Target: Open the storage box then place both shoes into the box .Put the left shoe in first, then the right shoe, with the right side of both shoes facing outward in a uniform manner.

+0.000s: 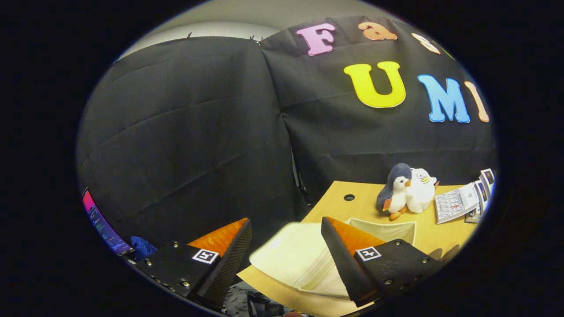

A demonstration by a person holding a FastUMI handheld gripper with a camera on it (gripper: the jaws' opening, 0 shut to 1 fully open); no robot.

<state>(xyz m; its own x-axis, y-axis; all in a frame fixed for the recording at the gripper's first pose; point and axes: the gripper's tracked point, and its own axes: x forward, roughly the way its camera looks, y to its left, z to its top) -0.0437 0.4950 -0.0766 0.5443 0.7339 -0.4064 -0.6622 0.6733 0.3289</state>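
Observation:
A cream storage box [387, 230] sits on the wooden table [352, 207], just beyond my right finger, and its hollow inside shows. A broad, flat cream panel of the box [291, 257], apparently its lid, lies toward me and fills the gap between my fingers. My gripper [286, 222] is open above this panel and the table's near corner, with nothing pressed between the fingers. The right finger [348, 259] covers part of the box.
Two plush toys, a grey penguin [394, 190] and a white bird [421, 190], stand on the table behind the box. Printed sheets [458, 202] lie at the table's far right. A lit screen [102, 225] and a blue object [142, 247] are off to the left, below the black cloth wall.

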